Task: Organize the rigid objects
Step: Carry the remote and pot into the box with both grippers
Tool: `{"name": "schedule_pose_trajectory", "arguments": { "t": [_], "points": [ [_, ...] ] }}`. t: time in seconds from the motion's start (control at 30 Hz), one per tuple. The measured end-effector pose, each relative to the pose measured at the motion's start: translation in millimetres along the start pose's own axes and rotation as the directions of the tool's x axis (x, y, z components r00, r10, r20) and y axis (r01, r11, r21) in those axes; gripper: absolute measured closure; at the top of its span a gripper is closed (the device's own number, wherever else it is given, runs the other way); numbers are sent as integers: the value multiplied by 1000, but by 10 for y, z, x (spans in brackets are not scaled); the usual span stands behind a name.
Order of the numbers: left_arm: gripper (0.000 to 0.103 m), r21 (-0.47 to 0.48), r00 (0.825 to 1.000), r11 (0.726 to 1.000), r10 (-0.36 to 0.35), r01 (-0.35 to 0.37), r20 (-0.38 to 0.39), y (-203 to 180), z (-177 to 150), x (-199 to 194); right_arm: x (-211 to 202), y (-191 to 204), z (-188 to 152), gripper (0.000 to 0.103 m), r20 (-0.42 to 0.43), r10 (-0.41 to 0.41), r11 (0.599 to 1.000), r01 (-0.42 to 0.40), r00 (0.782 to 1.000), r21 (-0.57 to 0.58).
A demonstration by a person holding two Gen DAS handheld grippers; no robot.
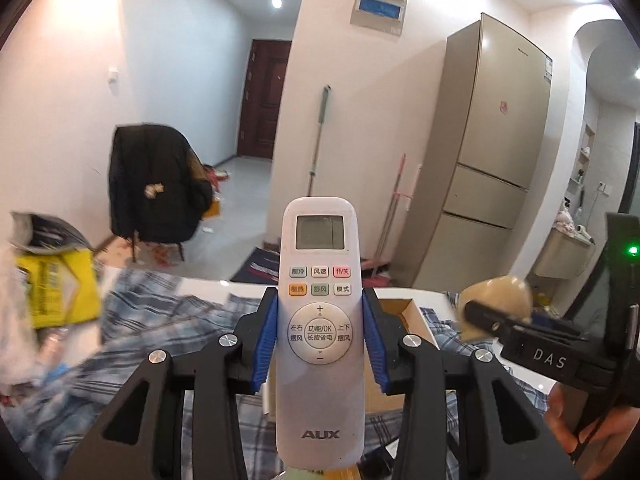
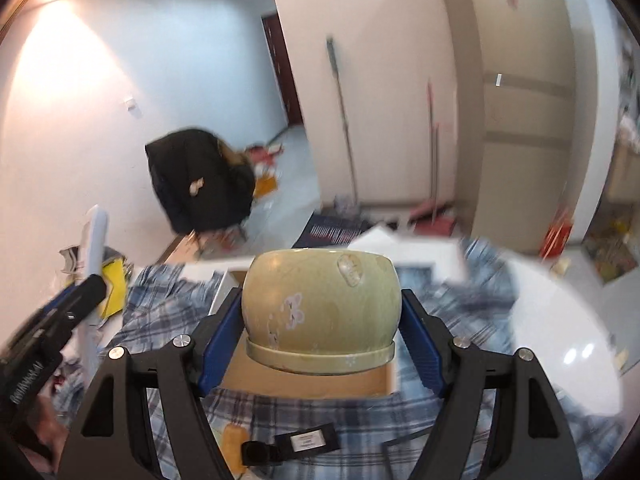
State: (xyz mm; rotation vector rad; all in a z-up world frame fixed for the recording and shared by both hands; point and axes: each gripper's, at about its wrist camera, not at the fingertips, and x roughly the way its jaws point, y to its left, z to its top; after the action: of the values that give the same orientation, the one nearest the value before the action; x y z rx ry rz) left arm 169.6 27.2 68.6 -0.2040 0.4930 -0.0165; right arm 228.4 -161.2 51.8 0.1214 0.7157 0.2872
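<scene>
Remote control (image 1: 320,320): you had the white AUX remote clamped in your left gripper (image 1: 320,336), the blue pads (image 1: 266,344) pressing its two long sides near the middle of its length.
Remote's long axis: it ran straight ahead along the fingers, from 6 o'clock to 12 o'clock in the left wrist view, display end farthest from you and buttons facing the camera.
Ceramic pot (image 2: 322,312): your right gripper (image 2: 322,328) was closed on the round greenish pot, a blue pad on each side of its belly; the rimmed end faced the camera.
Pot seen from the left: it showed at about 3 o'clock of the remote (image 1: 496,300), near but apart from it.
Cardboard box (image 2: 304,380): its brown inside lay directly beneath the pot in the right wrist view, at 6 o'clock of it; in the left wrist view an open corner (image 1: 400,308) showed just beside the remote at 3 o'clock.
Where both things were: held above the table with the plaid cloth (image 2: 168,320), touching neither it nor the box, as far as you could tell.
Nearer hand: I judged your right hand was closer to the box, since the pot hung right over the opening; the remote would have to travel right to reach it.
</scene>
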Motion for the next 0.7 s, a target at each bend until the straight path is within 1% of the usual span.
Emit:
{"name": "schedule_pose_trajectory", "arguments": {
  "t": [0.03, 0.1, 0.17, 0.27, 0.33, 0.47, 0.53, 0.6, 0.7],
  "points": [
    [61, -16, 1000, 1000, -9, 9, -9, 57, -48, 109, 134, -32, -31, 29, -39, 23, 1000, -23, 999, 15],
    [61, -39, 999, 999, -21, 20, -49, 158, -191, 366, 337, -74, -136, 29, -79, 36, 999, -35, 996, 24],
    [61, -24, 995, 999, -43, 41, -86, 205, -329, 592, 541, -120, -250, 29, -124, 7, 1000, -6, 992, 6],
    [61, -3, 992, 996, -86, 86, -91, 196, -506, 804, 767, -244, -330, 29, -182, -1, 1000, 5, 983, 22],
    [61, 10, 992, 998, -55, 56, -109, 194, -598, 944, 880, -334, -351, 29, -207, 10, 999, 1, 978, 54],
    [61, 13, 995, 999, -43, 44, -96, 222, -664, 1078, 952, -327, -419, 29, -209, -3, 999, 11, 978, 39],
    [61, 11, 992, 1000, -23, 25, -127, 247, -702, 1170, 985, -309, -444, 29, -212, -10, 1000, 15, 977, 21],
    [61, 4, 985, 1000, -7, 8, -171, 298, -753, 1280, 1038, -310, -463, 29, -225, -11, 1000, 14, 974, 10],
    [61, 4, 979, 1000, 5, -4, -203, 359, -809, 1361, 1103, -340, -480, 29, -246, -13, 1000, 15, 969, 6]
  ]
}}
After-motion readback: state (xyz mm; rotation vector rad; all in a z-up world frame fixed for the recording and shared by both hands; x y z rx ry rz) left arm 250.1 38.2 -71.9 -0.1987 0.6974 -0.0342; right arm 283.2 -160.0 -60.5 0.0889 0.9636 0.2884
